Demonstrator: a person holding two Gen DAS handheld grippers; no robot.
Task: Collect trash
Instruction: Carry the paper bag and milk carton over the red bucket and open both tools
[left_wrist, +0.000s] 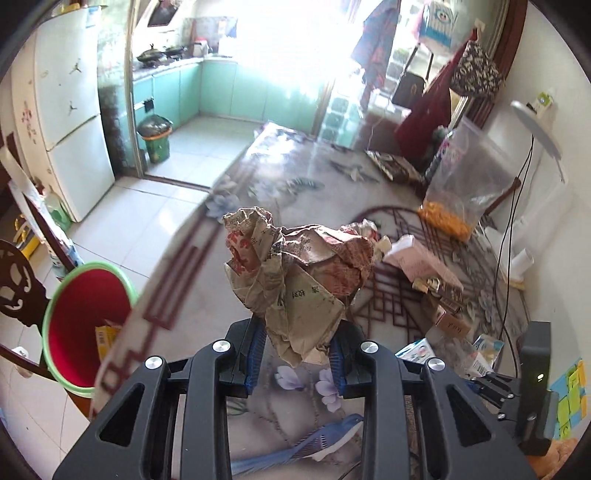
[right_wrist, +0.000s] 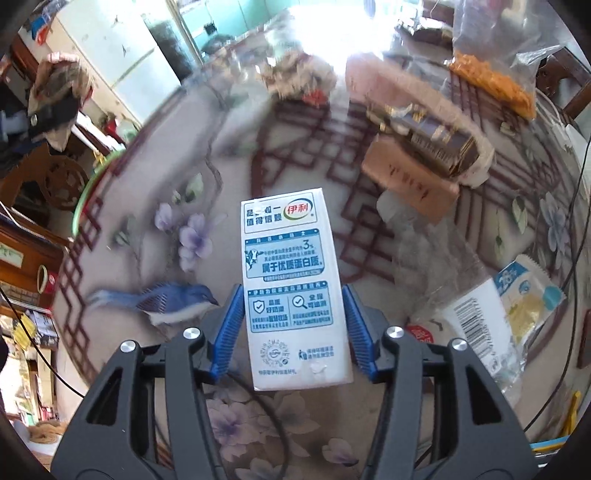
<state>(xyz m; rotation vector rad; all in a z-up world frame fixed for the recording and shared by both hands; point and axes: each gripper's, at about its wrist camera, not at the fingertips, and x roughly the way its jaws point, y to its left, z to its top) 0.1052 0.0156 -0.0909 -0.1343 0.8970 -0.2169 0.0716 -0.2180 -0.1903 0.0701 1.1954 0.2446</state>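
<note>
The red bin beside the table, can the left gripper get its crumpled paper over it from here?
Probably yes. The left gripper holds the crumpled paper above the table, and the red bin stands open-topped past the table's edge with nothing in between.

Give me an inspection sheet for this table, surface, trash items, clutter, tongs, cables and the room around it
Surface: flowered tablecloth, bird print.
Job's things: crumpled paper wad; milk carton; red bin beside the table edge.
Clutter: pink box, bag of orange snacks, snack wrapper.
Grippers: left tongs shut on the wad; right tongs around the carton, contact unclear.
Cables: black cable along the wall.
Surroundings: white fridge, kitchen beyond.
</note>
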